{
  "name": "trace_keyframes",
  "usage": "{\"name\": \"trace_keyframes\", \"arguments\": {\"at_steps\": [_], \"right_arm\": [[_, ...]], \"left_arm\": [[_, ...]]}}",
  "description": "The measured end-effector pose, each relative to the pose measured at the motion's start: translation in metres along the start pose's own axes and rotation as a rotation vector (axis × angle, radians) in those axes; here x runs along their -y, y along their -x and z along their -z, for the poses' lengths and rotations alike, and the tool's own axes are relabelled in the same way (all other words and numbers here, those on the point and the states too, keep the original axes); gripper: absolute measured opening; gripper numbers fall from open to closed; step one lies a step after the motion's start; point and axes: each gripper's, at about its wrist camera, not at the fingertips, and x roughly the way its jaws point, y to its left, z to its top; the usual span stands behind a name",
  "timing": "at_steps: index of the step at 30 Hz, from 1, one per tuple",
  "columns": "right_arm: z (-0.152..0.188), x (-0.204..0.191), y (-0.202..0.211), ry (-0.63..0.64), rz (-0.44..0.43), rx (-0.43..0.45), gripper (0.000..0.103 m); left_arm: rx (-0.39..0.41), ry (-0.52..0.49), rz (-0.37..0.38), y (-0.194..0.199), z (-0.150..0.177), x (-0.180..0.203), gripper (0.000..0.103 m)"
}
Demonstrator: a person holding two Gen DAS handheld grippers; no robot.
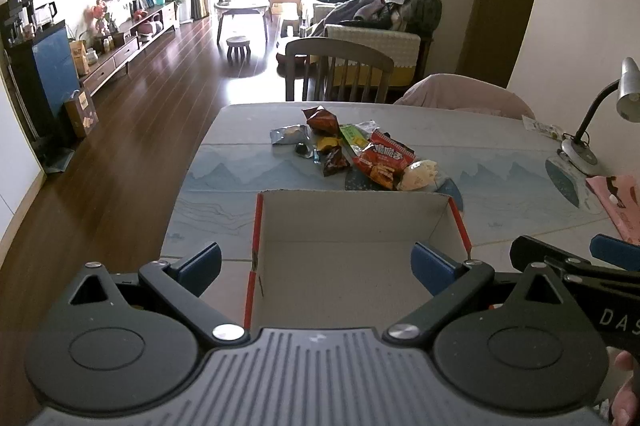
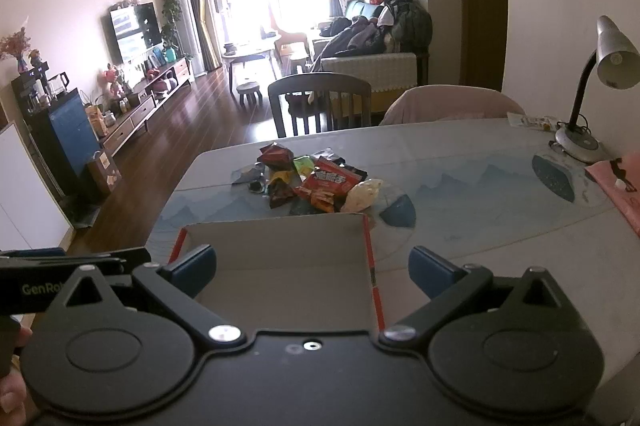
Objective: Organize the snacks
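Note:
An open, empty cardboard box (image 1: 352, 226) with red edges sits on the table near me; it also shows in the right wrist view (image 2: 280, 246). Beyond its far wall lies a pile of snack packets (image 1: 352, 150), among them a red bag (image 1: 384, 156), dark packets and a pale one (image 1: 420, 175); the pile shows in the right wrist view (image 2: 316, 182). My left gripper (image 1: 316, 264) is open and empty, over the box's near part. My right gripper (image 2: 312, 268) is open and empty, over the box's right wall. Its tip shows at the right of the left wrist view (image 1: 560, 258).
A grey desk lamp (image 2: 588, 86) stands at the table's far right, with a pink item (image 2: 620, 182) beside it. A wooden chair (image 2: 320, 102) and a pink-covered chair (image 2: 452, 102) stand at the far edge. The table (image 2: 480, 226) has a blue mountain-print cover.

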Motion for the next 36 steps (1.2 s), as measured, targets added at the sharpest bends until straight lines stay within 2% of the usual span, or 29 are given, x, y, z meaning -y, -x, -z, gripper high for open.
{"name": "trace_keyframes", "arguments": {"at_steps": [22, 36], "right_arm": [[0.009, -0.006, 0.010, -0.030, 0.015, 0.019, 0.103], [0.007, 0.001, 0.003, -0.030, -0.004, -0.004, 0.102]], "left_arm": [[0.001, -0.023, 0.022, 0.001, 0.003, 0.000, 0.102], [-0.021, -0.010, 0.010, -0.011, 0.001, 0.007, 0.102]]}}
